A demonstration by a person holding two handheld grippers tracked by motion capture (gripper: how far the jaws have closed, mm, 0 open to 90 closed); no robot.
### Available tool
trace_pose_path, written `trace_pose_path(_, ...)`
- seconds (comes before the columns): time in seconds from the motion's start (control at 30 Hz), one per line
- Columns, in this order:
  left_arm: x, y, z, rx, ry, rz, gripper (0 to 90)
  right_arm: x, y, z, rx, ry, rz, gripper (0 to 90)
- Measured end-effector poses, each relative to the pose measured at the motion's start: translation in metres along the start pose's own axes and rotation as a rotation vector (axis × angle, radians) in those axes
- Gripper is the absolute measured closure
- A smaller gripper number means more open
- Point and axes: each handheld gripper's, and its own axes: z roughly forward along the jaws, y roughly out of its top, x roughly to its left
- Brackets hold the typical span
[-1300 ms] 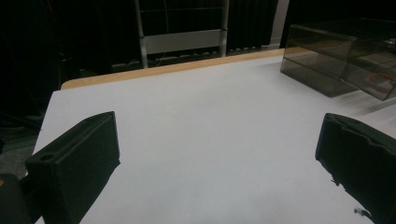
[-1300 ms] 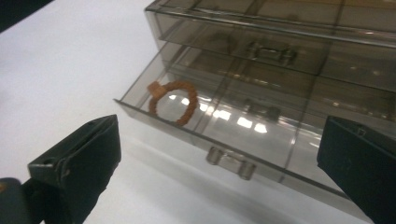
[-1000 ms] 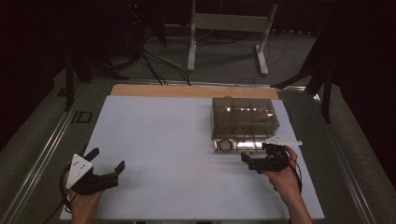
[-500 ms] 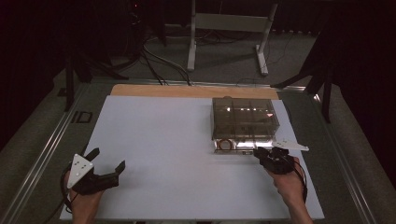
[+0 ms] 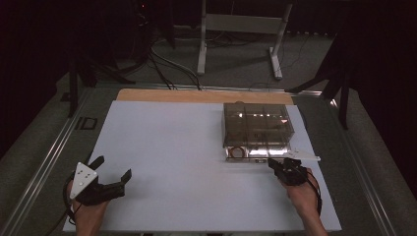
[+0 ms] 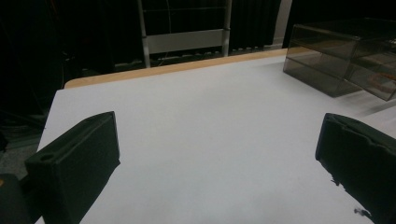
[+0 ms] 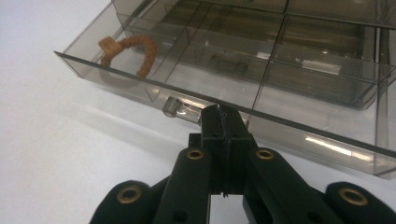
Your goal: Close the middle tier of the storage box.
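Note:
A smoky clear drawer box point(image 5: 258, 125) stands at the right of the white table point(image 5: 187, 147). Its bottom drawer point(image 7: 140, 91) is pulled out toward me and has several compartments. A brown braided bracelet point(image 7: 135, 46) lies in the left front compartment and is also seen from above as the bracelet point(image 5: 238, 152). My right gripper point(image 7: 224, 113) is shut, jaws pressed together, tips at the drawer front just right of its clear knob point(image 7: 175, 108). From above, the right gripper point(image 5: 274, 163) sits right at the drawer. My left gripper point(image 5: 114, 167) is open at the front left, and the left gripper point(image 6: 219, 135) has nothing between its jaws.
A wooden strip point(image 5: 196, 96) runs along the table's far edge. Metal rails point(image 5: 46, 162) flank the table. Behind it on the floor stand a white frame point(image 5: 241, 24) and cables. The box point(image 6: 345, 51) lies far to the right of my left gripper.
My right gripper has swung from lying sideways to pointing at the drawer front and shifted slightly right. The left gripper has stayed put.

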Motion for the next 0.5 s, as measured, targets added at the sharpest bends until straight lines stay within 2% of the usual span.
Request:
trace_pose_path(0.4, -0.0001, 0.0000, 0.0002, 0.001, 0.000, 0.001, 1.2, -0.0018, -0.0027, 0.0041, 0.007, -0.017, -0.003, 90.0)
trace_pose_path(0.5, -0.0002, -0.0001, 0.0002, 0.001, 0.000, 0.002, 1.2, -0.0008, -0.0046, 0.0097, 0.019, -0.028, -0.007, 90.0)
